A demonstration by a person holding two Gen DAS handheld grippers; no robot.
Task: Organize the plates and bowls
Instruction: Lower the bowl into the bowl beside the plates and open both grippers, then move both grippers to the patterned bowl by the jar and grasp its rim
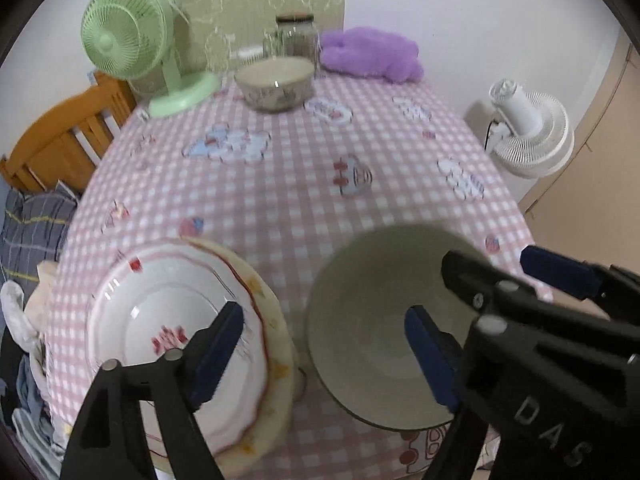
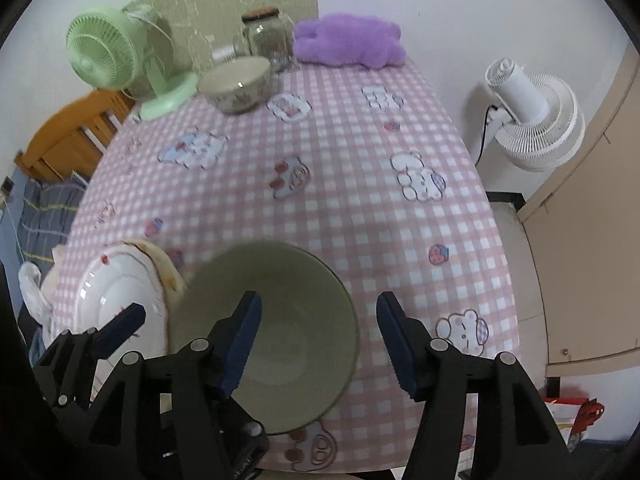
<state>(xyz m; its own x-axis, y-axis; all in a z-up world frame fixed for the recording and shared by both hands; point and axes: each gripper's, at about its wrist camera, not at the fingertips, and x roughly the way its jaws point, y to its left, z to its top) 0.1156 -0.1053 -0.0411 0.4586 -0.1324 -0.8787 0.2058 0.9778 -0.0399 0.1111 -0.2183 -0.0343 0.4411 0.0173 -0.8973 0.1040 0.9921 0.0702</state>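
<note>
Left wrist: your left gripper (image 1: pixel 324 344) hangs with fingers apart over the table (image 1: pixel 296 184), between the plate stack (image 1: pixel 176 344) and the green bowl (image 1: pixel 384 320).
The bowl sits mouth-up; the plates are blurred.

Right wrist: your right gripper (image 2: pixel 320 340) is spread across the green bowl's (image 2: pixel 288 320) right rim, one finger inside, unclamped.
The patterned bowl (image 2: pixel 236 84) stands upright, far back by the green fan (image 2: pixel 108 56).

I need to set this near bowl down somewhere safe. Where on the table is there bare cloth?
The widest bare cloth lies mid-table, between the near bowl and the patterned bowl. The right edge is also bare. It is crowded near left by the stacked plates and at the back by green fan, jar and purple plush.
</note>
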